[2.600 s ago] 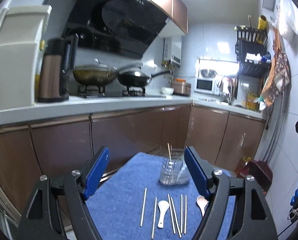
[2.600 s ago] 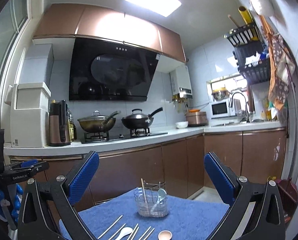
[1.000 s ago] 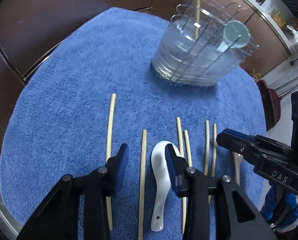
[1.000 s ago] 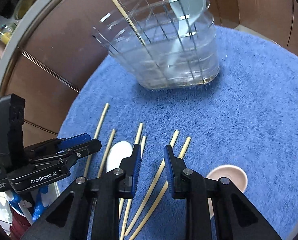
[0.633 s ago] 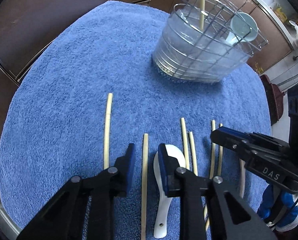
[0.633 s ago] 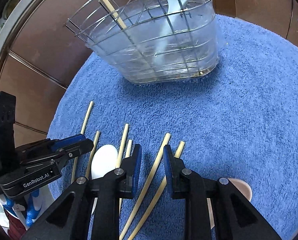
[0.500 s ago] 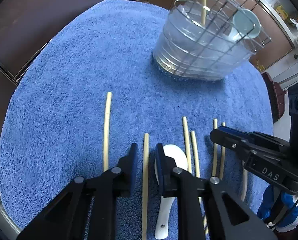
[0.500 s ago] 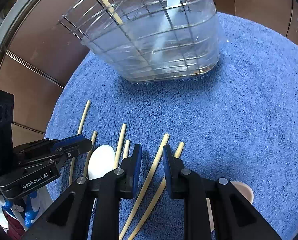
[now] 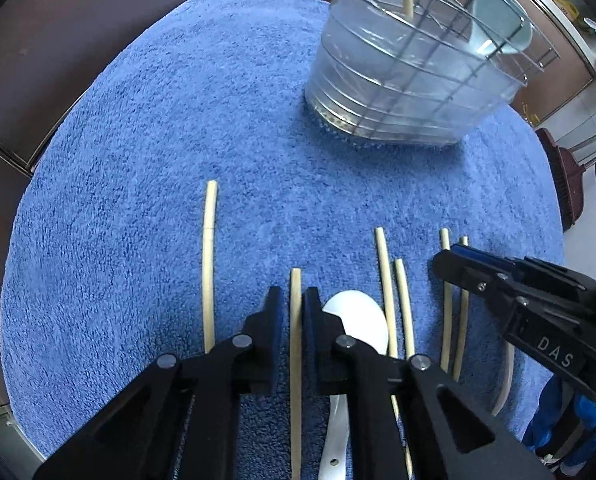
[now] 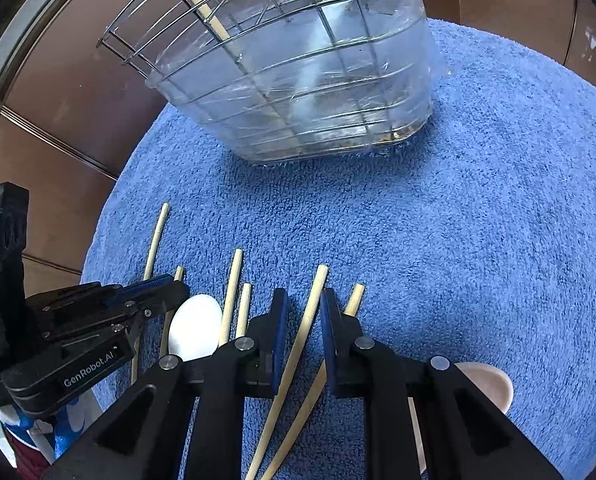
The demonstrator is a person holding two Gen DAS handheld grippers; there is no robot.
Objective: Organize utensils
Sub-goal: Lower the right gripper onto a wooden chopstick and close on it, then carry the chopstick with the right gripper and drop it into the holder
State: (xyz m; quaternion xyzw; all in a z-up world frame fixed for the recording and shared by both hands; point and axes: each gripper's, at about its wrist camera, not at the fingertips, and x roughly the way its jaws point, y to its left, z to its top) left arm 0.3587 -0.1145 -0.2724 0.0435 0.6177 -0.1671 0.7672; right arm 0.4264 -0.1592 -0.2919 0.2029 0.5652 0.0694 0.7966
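Blue terry towel (image 9: pixel 145 168) covers the round table to its edge, bare between the clear wire-framed utensil holder (image 9: pixel 410 84) and the row of pale wooden chopsticks (image 9: pixel 209 264). Brown cabinet fronts (image 10: pixel 69 92) stand behind. I see my left gripper (image 9: pixel 295 300) narrowed around one chopstick (image 9: pixel 295 360) beside the white ceramic spoon (image 9: pixel 358 324); my right gripper (image 10: pixel 302 306) likewise straddles another chopstick (image 10: pixel 312 308).

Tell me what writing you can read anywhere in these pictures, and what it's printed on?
"DAS": white letters on the black body of the right gripper, seen from the left wrist.
"GenRobot.AI": white letters on the black body of the left gripper, seen from the right wrist.
A small label below it is too small to read.
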